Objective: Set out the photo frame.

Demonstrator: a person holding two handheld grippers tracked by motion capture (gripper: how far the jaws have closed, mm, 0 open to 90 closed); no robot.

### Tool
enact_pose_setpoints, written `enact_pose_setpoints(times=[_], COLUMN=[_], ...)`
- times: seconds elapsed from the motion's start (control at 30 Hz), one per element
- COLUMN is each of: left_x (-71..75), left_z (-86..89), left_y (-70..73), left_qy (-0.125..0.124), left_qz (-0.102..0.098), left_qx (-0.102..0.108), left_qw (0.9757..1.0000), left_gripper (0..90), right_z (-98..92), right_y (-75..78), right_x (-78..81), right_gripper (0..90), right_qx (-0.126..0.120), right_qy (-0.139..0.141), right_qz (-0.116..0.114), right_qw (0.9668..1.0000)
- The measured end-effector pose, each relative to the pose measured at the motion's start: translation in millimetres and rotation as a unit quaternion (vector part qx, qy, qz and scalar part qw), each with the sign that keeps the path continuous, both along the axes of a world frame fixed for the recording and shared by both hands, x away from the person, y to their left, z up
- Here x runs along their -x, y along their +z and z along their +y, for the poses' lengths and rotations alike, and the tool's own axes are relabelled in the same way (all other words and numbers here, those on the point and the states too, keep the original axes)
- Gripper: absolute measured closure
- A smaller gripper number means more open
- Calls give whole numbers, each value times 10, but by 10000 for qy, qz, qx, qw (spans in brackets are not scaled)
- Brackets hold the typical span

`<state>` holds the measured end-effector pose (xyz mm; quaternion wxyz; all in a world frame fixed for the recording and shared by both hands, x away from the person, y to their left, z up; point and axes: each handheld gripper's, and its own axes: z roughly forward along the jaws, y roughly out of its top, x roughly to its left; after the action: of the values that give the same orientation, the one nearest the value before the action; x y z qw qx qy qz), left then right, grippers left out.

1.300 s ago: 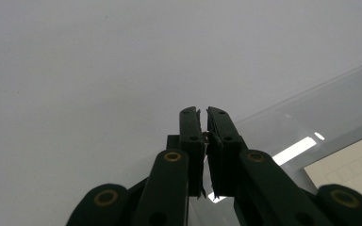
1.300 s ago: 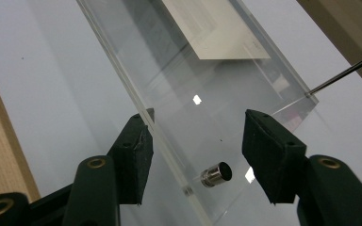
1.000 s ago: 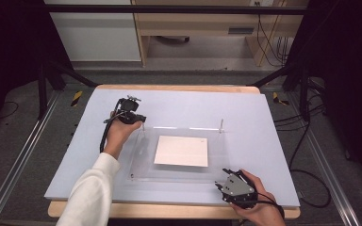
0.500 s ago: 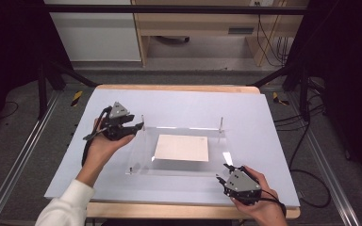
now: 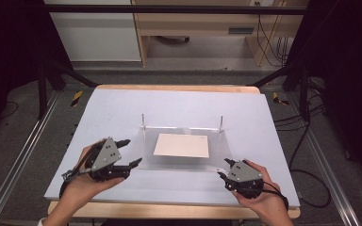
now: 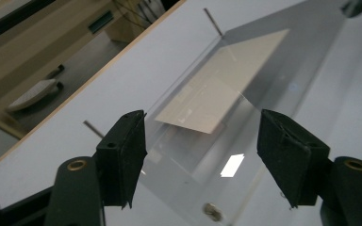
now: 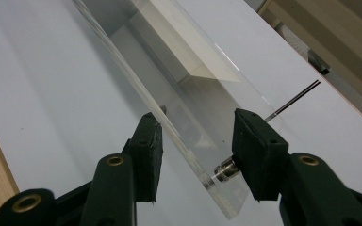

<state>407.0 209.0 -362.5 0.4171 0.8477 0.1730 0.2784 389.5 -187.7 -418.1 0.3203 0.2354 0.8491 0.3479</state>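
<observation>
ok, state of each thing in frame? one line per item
left gripper: jaws open, just been opening, nothing between the pads, beside the plate's left near corner.
right gripper: jaws astride the plate's right near corner; contact cannot be told.
clear plate: near edge raised, tilted above the table.
cream sheet: flat under the plate.
thin rods: upright at the plate's far corners.

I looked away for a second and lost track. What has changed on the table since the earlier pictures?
The left gripper came back from the far left of the table to the clear panel's near-left corner, its jaws opening, nothing between them. The right gripper lifted the near-right corner, tilting the panel. The white sheet stayed put.
</observation>
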Motion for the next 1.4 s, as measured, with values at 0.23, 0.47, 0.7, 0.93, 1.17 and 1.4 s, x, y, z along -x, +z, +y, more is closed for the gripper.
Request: enact_pose_setpoints(times=[0.23, 0.47, 0.7, 0.93, 1.17, 1.4], left_x=[122, 32, -38, -108, -90, -99], left_z=[-254, -303, -332, -319, -324, -326], left_y=[-210, -286, -344, -379, -382, -354], left_qy=[-303, -174, -45, 106, 235, 357], left_qz=[-364, -235, -287, -330, -474, -429], left_qx=[-894, -939, -929, -1096, -1125, -996], left_qw=[9949, 9952, 9953, 9934, 9922, 9935], left_gripper=[413, 509, 586, 599, 633, 638], right_z=[-3, -20, -28, -36, -39, -73], right_y=[93, 182, 244, 265, 265, 266], right_x=[-54, -116, -160, -178, -178, -186], right_gripper=[541, 541, 543, 543, 543, 520], right_qx=[-13, -67, -102, -96, -105, -302], right_qy=[5, 35, 45, 83, 82, 96], right_qz=[155, 304, 391, 429, 428, 420], right_qw=[9999, 9995, 9992, 9990, 9990, 9986])
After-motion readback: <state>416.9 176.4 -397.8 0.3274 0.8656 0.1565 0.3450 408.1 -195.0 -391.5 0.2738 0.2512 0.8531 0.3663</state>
